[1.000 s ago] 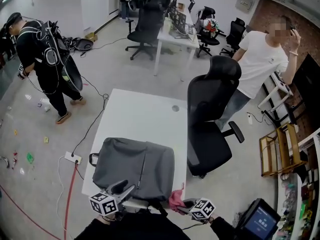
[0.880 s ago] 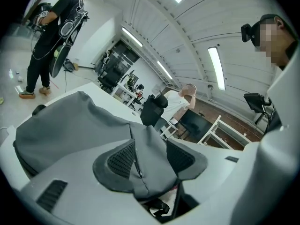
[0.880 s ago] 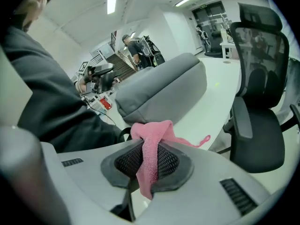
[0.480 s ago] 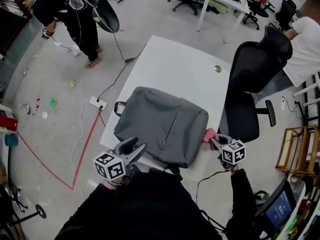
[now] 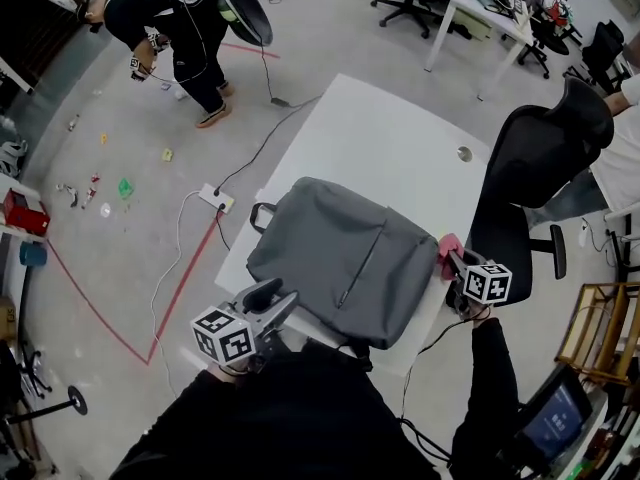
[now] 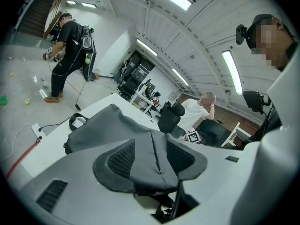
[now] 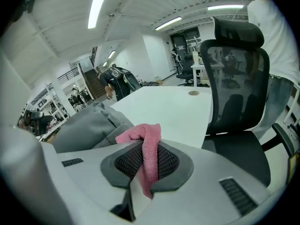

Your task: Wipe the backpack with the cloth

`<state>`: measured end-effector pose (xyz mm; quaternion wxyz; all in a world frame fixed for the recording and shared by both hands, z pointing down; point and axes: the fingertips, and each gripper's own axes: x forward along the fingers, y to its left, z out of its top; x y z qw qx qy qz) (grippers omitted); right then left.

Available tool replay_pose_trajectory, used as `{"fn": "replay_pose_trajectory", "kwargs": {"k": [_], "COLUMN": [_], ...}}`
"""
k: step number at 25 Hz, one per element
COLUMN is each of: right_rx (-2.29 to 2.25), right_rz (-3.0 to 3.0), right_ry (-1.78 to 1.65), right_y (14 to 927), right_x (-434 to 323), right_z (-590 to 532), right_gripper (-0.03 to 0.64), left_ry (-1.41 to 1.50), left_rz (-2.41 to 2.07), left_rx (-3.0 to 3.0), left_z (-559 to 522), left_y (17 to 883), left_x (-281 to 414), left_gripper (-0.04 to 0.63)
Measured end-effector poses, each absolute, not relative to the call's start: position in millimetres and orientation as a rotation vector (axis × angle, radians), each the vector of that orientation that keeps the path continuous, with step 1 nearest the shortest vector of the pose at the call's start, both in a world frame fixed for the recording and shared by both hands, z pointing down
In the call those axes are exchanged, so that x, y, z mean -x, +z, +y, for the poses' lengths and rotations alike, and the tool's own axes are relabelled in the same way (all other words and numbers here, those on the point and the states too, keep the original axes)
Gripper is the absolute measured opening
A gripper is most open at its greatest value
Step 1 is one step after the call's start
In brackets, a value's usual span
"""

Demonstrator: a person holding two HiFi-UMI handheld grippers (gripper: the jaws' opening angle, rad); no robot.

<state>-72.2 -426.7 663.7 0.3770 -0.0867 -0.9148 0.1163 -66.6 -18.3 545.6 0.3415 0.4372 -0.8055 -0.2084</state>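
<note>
A grey backpack (image 5: 340, 258) lies flat on the white table (image 5: 390, 138), its handle toward the left edge. My right gripper (image 5: 452, 255) is at the backpack's right side, by the table's right edge, shut on a pink cloth (image 5: 446, 245). In the right gripper view the cloth (image 7: 145, 146) drapes over the pads of that gripper (image 7: 147, 162), with the backpack (image 7: 89, 125) to the left. My left gripper (image 5: 274, 299) stands open at the backpack's near end. The left gripper view shows the backpack (image 6: 108, 125) and its zipper between the jaws of this gripper (image 6: 152, 159).
A black office chair (image 5: 540, 158) stands close to the table's right side. A person in black (image 5: 180, 8) stands on the floor at the upper left. A power strip (image 5: 217, 197) and cables lie left of the table. A person in a white shirt (image 6: 194, 114) is behind the chair.
My right gripper has carried the pink cloth from the backpack's near corner up along its right side. The left gripper has edged closer to the backpack's near end. The head view has tilted further down.
</note>
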Motion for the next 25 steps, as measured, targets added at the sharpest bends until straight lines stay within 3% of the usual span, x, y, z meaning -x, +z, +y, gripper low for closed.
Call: {"fn": "replay_pose_trajectory", "kwargs": {"k": [10, 25], "right_rx": [0.214, 0.208], "right_rz": [-2.261, -2.202], "right_ry": [0.418, 0.635], "right_y": [685.8, 680.8], "right_x": [26.1, -133.6], "right_z": [-396.7, -244.1], "right_gripper": [0.061, 0.061], "left_ry": [-0.515, -0.365], "left_rz": [-2.059, -1.791], "left_rx": [-1.218, -1.624], "left_z": [-25.0, -90.1], "left_y": [538.2, 511.5], "left_x": [87.1, 67.3], "left_gripper": [0.227, 0.227]}}
